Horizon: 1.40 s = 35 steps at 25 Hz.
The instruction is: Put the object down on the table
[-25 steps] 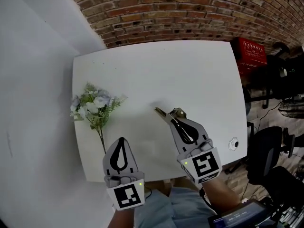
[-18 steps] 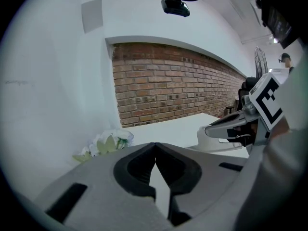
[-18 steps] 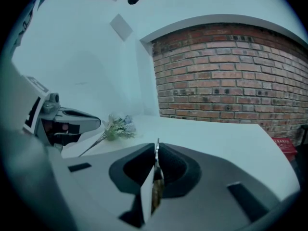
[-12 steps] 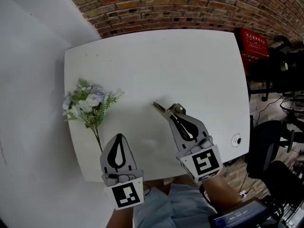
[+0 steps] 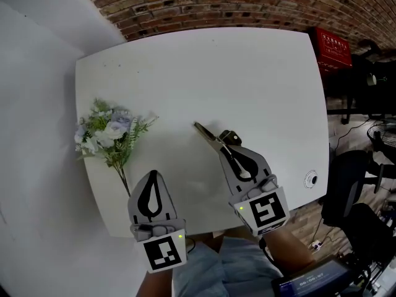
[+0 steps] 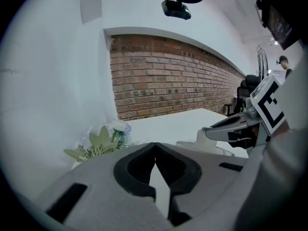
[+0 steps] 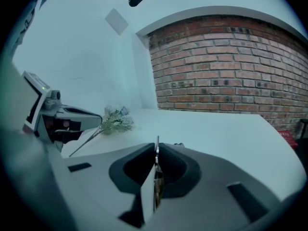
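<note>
My right gripper (image 5: 226, 147) is shut on a thin brass-coloured metal tool (image 5: 209, 136) that looks like small shears. The tool sticks out past the fingertips toward the far left, over the middle of the white table (image 5: 247, 73). Whether it touches the tabletop I cannot tell. In the right gripper view its thin edge (image 7: 156, 163) stands upright between the pads. My left gripper (image 5: 153, 176) hovers at the table's near edge, shut with nothing in it; its tips meet in the left gripper view (image 6: 154, 147). A bunch of pale artificial flowers (image 5: 106, 132) lies at the table's left side.
A brick wall (image 5: 216, 2) runs behind the table and a white wall (image 5: 37, 135) along its left. A red crate (image 5: 335, 48), a black chair (image 5: 346, 193) and a fan stand on the floor to the right. A small round white thing (image 5: 311, 179) sits by the table's near right corner.
The head view has tilted, so the table sits higher and further left in the picture. Both grippers keep much the same places, and the right one still holds the tool.
</note>
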Each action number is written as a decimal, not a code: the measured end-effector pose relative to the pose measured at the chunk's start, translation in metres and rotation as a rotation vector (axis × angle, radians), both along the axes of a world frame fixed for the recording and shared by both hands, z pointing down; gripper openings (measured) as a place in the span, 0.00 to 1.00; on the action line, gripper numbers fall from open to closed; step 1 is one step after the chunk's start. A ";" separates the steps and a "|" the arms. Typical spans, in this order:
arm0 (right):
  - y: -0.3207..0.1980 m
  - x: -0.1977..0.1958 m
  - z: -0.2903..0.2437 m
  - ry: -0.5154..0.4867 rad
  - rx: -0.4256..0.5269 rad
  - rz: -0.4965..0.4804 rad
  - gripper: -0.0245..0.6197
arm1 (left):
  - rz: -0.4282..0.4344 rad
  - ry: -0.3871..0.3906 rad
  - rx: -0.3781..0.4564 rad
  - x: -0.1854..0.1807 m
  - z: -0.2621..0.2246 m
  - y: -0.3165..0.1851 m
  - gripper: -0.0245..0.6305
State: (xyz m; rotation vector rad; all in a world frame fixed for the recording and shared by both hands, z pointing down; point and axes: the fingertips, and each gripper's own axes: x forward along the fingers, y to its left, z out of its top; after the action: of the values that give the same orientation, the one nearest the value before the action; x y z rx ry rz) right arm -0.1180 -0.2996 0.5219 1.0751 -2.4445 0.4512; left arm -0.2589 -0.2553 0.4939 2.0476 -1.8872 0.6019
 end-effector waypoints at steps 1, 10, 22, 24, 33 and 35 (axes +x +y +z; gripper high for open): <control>0.000 0.000 0.002 0.002 -0.003 0.002 0.09 | 0.003 -0.001 -0.003 0.000 0.002 -0.001 0.05; -0.007 0.001 0.009 -0.002 -0.005 0.025 0.10 | 0.017 0.001 -0.019 -0.002 0.010 -0.009 0.05; -0.023 0.012 0.018 -0.006 0.025 0.052 0.15 | 0.031 0.002 -0.031 -0.003 0.018 -0.017 0.05; -0.025 0.013 0.020 -0.009 0.019 0.058 0.16 | 0.033 0.003 -0.033 -0.004 0.019 -0.017 0.05; -0.036 0.022 0.030 -0.053 -0.034 0.108 0.20 | 0.023 0.005 -0.044 -0.013 0.023 -0.021 0.05; -0.038 0.024 0.032 -0.065 -0.043 0.116 0.21 | 0.024 0.004 -0.045 -0.014 0.024 -0.021 0.05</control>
State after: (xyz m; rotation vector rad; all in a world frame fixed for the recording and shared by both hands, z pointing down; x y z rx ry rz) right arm -0.0939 -0.3373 0.5540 1.2062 -2.4250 0.5810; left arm -0.2730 -0.2760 0.5178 2.0443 -1.8331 0.6396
